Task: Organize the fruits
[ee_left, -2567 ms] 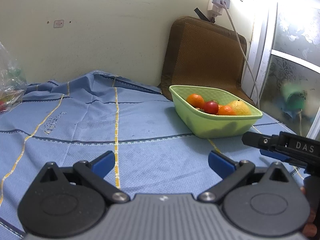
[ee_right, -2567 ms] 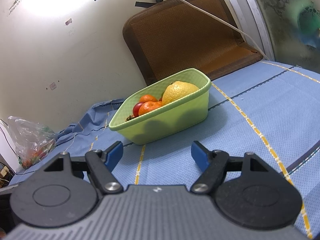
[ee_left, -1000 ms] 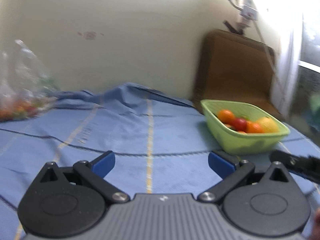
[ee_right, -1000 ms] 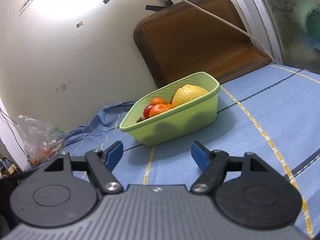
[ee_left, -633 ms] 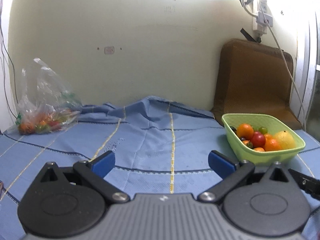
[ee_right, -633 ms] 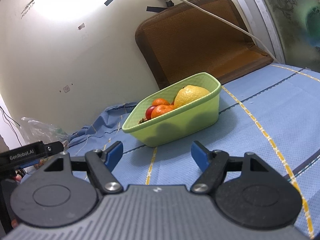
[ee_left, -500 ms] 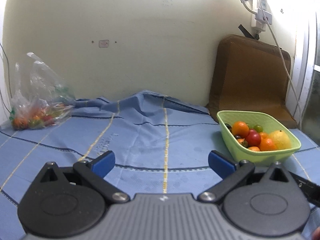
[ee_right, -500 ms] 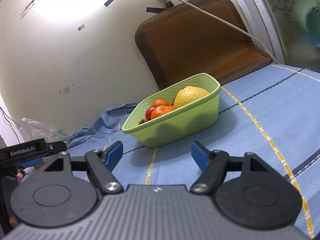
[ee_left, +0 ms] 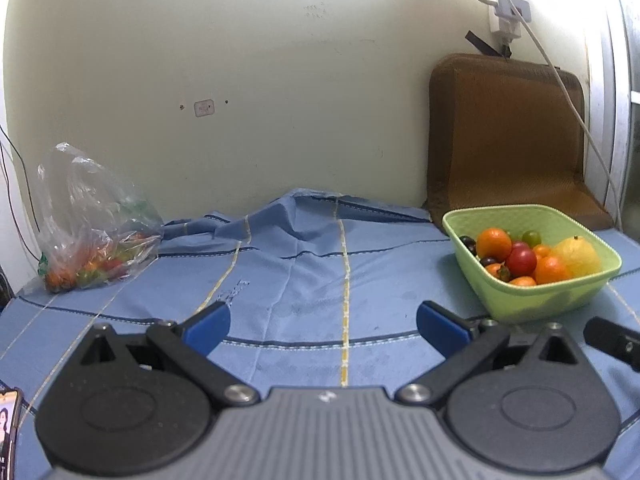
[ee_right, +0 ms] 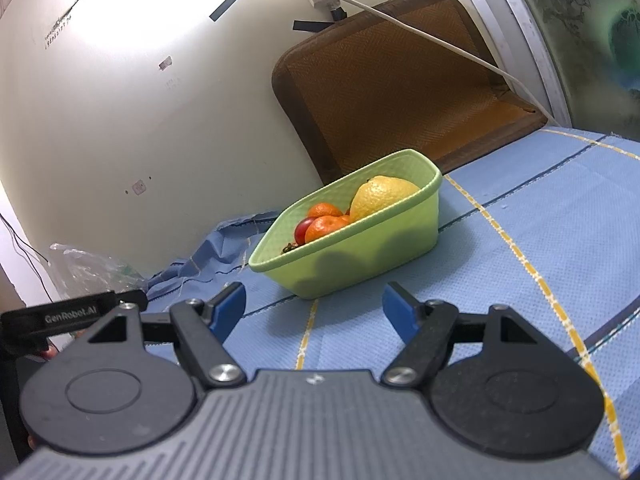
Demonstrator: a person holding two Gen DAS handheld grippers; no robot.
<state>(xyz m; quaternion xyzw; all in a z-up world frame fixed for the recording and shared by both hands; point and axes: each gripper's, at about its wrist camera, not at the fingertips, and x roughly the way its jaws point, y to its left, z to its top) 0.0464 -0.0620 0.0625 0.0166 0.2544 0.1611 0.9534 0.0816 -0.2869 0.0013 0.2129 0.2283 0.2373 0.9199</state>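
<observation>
A light green basket (ee_left: pixel 560 296) stands on the blue cloth at the right and holds oranges (ee_left: pixel 494 243), a red tomato (ee_left: pixel 521 262), a yellow citrus (ee_left: pixel 578 258) and small dark and green fruits. It also shows in the right wrist view (ee_right: pixel 360 248), just beyond the fingers. A clear plastic bag (ee_left: pixel 86 236) with more fruit lies at the far left by the wall. My left gripper (ee_left: pixel 322 326) is open and empty above the cloth. My right gripper (ee_right: pixel 314 312) is open and empty, close in front of the basket.
A brown woven mat (ee_left: pixel 508 140) leans on the wall behind the basket. A white cable (ee_left: pixel 568 92) hangs from a power strip above it. A phone edge (ee_left: pixel 8 432) shows at the lower left. The blue cloth (ee_left: pixel 304 280) is wrinkled near the wall.
My left gripper has turned left and pulled back, so the plastic bag came into view and the basket slid to the right. My right gripper has hardly moved.
</observation>
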